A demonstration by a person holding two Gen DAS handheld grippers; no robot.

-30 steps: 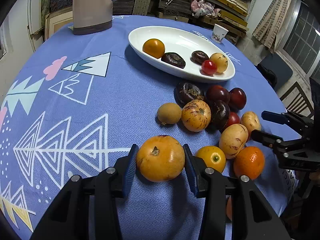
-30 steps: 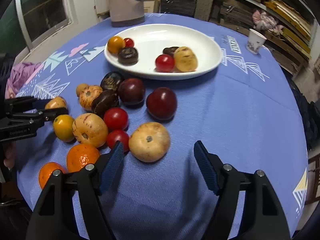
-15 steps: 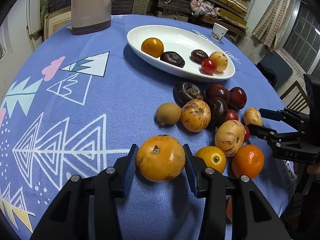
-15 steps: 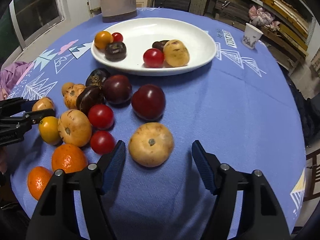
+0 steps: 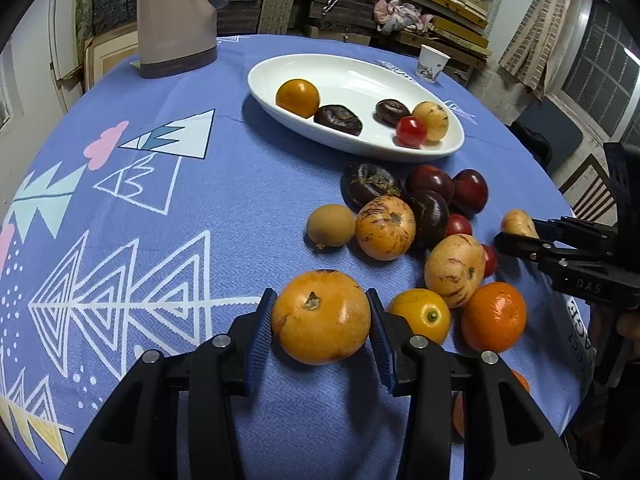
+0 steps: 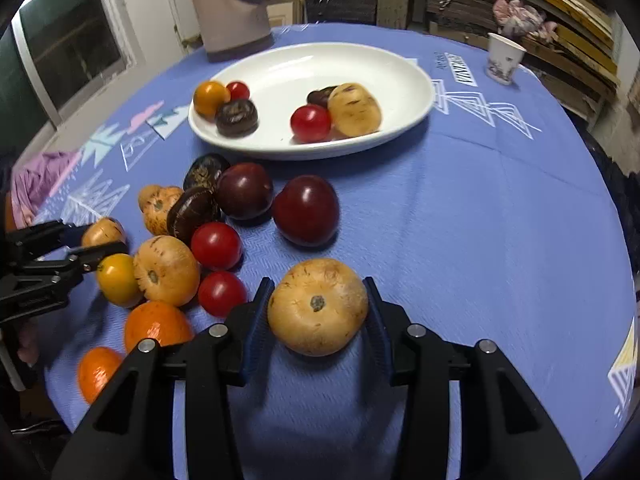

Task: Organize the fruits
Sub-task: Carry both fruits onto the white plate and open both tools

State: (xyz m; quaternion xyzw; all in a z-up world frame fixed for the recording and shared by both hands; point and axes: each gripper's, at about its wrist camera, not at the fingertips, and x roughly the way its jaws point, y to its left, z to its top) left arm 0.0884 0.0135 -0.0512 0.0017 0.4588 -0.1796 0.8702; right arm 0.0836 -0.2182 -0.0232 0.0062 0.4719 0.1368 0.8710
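Note:
My left gripper (image 5: 320, 318) is shut on a large orange round fruit (image 5: 320, 316) that rests on the blue tablecloth. My right gripper (image 6: 318, 306) is shut on a pale tan round fruit (image 6: 318, 306), also on the cloth. A white oval plate (image 5: 360, 76) at the back holds an orange fruit (image 5: 298, 97), two dark fruits, a red tomato (image 5: 411, 131) and a pale speckled fruit. A loose cluster of plums, tomatoes, speckled fruits and oranges (image 6: 220, 220) lies between the grippers and the plate (image 6: 400, 76).
A beige jug (image 5: 176, 16) stands at the back left. A paper cup (image 6: 505, 58) stands at the back right. The table edge drops off close behind both grippers. Shelves and a window surround the table.
My right gripper moved forward and closed its jaws on the pale tan fruit. My left gripper stayed shut on the orange fruit.

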